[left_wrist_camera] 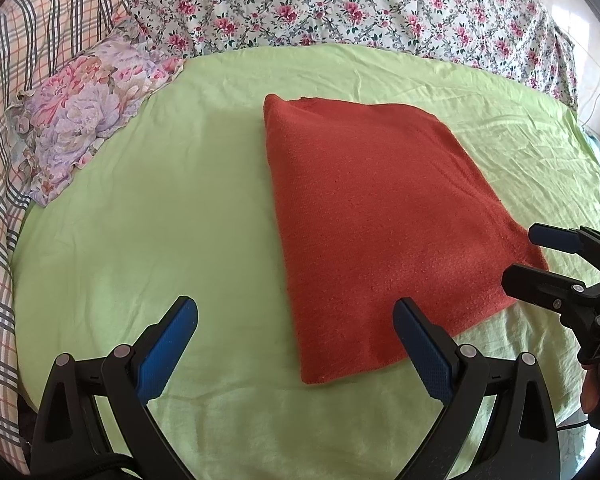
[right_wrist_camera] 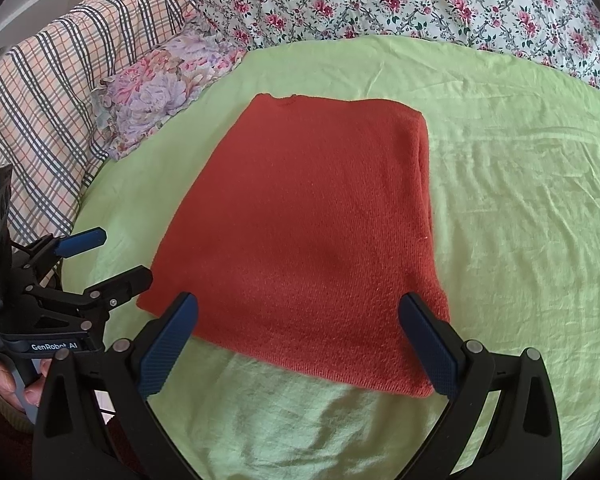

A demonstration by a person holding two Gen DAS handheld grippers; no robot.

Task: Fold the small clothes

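A rust-red knitted garment (right_wrist_camera: 312,236) lies folded into a flat, thick rectangle on the light green sheet (right_wrist_camera: 520,208) of a bed. The right gripper (right_wrist_camera: 298,336) hangs just over the near edge of the folded knit with its blue-padded jaws spread wide and nothing between them; the near right corner of the knit sits just beside its right finger, and most of the garment stretches away ahead of it. The left gripper (left_wrist_camera: 296,344) is also spread wide and empty, hanging over bare sheet at the near left corner of the garment, so the red knit lies ahead of it and off to its right, with its right finger over the garment's near edge. Each gripper shows in the other's view, side by side and close, and fingers of the person's hand (right_wrist_camera: 4,384) wrap the left one's handle. Beyond the garment, ahead and to the left of both grippers, sits a small pillow in a purple-and-pink flower print (right_wrist_camera: 160,92), past it a plaid blanket (right_wrist_camera: 52,92), and along the far side a white cover strewn with pink roses (right_wrist_camera: 420,0)
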